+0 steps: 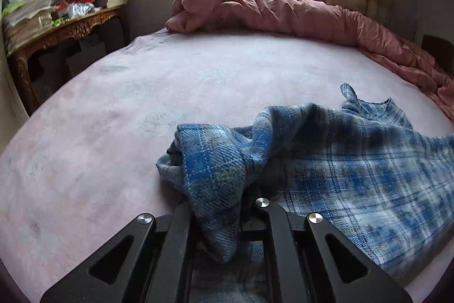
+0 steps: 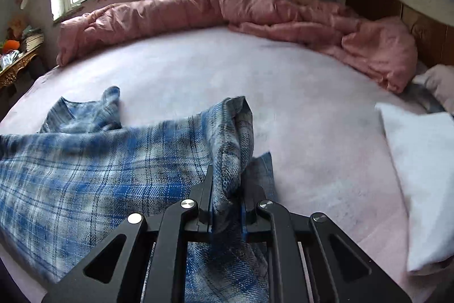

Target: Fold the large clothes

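Both tongs, left gripper and right gripper, clamped on shirt edges at 6 o'clock on bed; folding barely started, shirt still rumpled.

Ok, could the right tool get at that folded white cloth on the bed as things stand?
Probably not yet. The right tool is shut on a bunched corner of the plaid shirt, so it would have to let go first. Otherwise the bed sheet between it and the white cloth lies bare.
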### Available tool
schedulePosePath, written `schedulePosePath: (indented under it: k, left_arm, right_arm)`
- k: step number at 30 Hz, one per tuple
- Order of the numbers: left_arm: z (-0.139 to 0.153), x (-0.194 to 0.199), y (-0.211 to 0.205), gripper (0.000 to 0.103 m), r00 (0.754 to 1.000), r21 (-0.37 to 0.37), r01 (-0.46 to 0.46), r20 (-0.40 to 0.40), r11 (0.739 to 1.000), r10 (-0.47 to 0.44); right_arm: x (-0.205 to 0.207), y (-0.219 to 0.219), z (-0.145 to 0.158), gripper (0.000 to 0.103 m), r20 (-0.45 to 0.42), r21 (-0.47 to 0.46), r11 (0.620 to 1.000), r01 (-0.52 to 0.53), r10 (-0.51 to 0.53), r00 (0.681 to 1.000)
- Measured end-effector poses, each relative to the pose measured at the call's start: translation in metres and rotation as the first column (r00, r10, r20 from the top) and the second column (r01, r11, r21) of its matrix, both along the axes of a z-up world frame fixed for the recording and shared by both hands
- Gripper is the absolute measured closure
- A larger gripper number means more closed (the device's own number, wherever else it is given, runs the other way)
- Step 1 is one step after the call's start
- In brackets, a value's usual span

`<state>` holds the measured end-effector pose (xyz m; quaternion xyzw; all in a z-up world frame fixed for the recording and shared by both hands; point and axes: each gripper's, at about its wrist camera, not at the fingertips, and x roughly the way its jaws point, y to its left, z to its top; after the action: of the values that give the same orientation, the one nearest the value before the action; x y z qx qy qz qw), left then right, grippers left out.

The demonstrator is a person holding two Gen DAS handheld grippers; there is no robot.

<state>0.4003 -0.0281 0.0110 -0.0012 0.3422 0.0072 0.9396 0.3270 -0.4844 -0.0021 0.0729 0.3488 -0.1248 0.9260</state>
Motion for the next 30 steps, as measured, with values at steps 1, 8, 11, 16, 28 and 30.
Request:
schedulePosePath:
  k: [1, 8, 11, 16, 28, 30]
  left_arm:
    - [0.0, 0.001, 0.002, 0.095, 1.0, -0.014, 0.004, 0.0, 1.0, -0.004]
    - [0.011, -0.011, 0.029, 0.019, 0.994, -0.126, -0.069, 0.074, 0.99, 0.078]
    - [0.02, -0.017, 0.038, 0.009, 0.987, -0.173, -0.093, 0.116, 0.981, 0.114]
    - [0.032, -0.026, 0.032, 0.009, 0.985, -0.223, -0.013, 0.162, 0.975, 0.05]
    - [0.033, -0.026, -0.004, 0.044, 0.987, -0.107, 0.092, 0.145, 0.99, -0.076]
    - [0.019, -0.011, -0.004, 0.045, 0.998, -0.068, 0.029, 0.064, 0.997, -0.025]
  right_arm:
    - [-0.002, -0.002, 0.002, 0.089, 0.012, 0.013, 1.0, 0.002, -0.002, 1.0]
    - [-0.01, -0.01, 0.004, 0.072, 0.026, 0.001, 0.998, 0.067, -0.067, 0.997]
    - [-0.025, -0.011, 0.014, 0.051, 0.076, -0.052, 0.99, 0.128, -0.124, 0.989]
    - [-0.055, -0.018, 0.04, 0.048, 0.221, 0.012, 0.99, 0.141, -0.141, 0.965]
    - [-0.025, 0.018, 0.017, 0.06, -0.097, 0.101, 0.977, -0.188, 0.198, 0.975]
    - [-0.019, 0.007, 0.005, 0.078, -0.146, 0.104, 0.987, -0.12, 0.134, 0.98]
